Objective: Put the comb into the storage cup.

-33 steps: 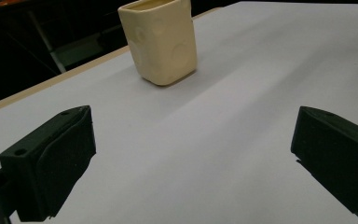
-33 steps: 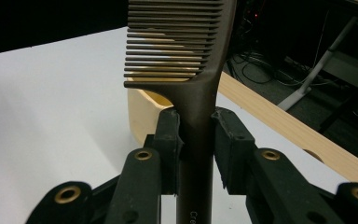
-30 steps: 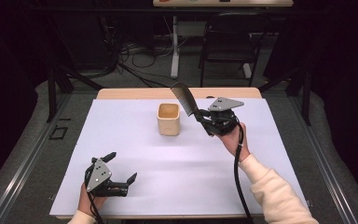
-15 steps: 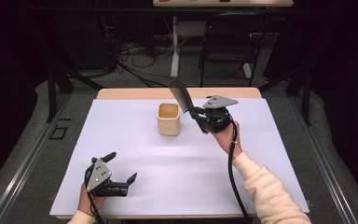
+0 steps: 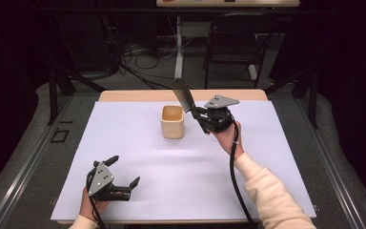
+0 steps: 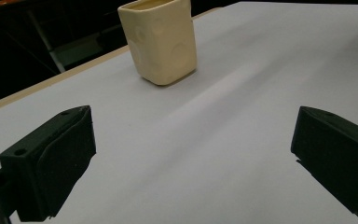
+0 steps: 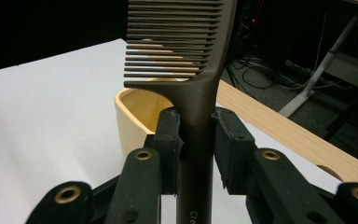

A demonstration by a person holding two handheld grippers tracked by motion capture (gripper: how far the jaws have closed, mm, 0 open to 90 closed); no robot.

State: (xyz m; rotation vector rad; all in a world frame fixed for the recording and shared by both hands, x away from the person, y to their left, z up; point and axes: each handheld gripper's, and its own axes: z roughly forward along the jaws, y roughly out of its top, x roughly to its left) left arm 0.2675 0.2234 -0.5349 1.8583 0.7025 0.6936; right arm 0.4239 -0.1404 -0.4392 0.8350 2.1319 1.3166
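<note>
The right gripper (image 7: 196, 135) pinches a dark comb (image 7: 186, 56) by its handle beside a cream cup (image 5: 172, 122); the left gripper (image 6: 191, 158) rests with jaws spread.

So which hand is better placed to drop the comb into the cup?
Right. Its tongs already clamp the comb by the handle, right beside the cup. The left tongs are open, with nothing between them, near the table's front edge.

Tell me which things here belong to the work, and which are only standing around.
Part of the work:
- dark comb, held by the right gripper
- cream cup

Only standing around:
- chair
- floor cables
- left gripper, open, idle
</note>
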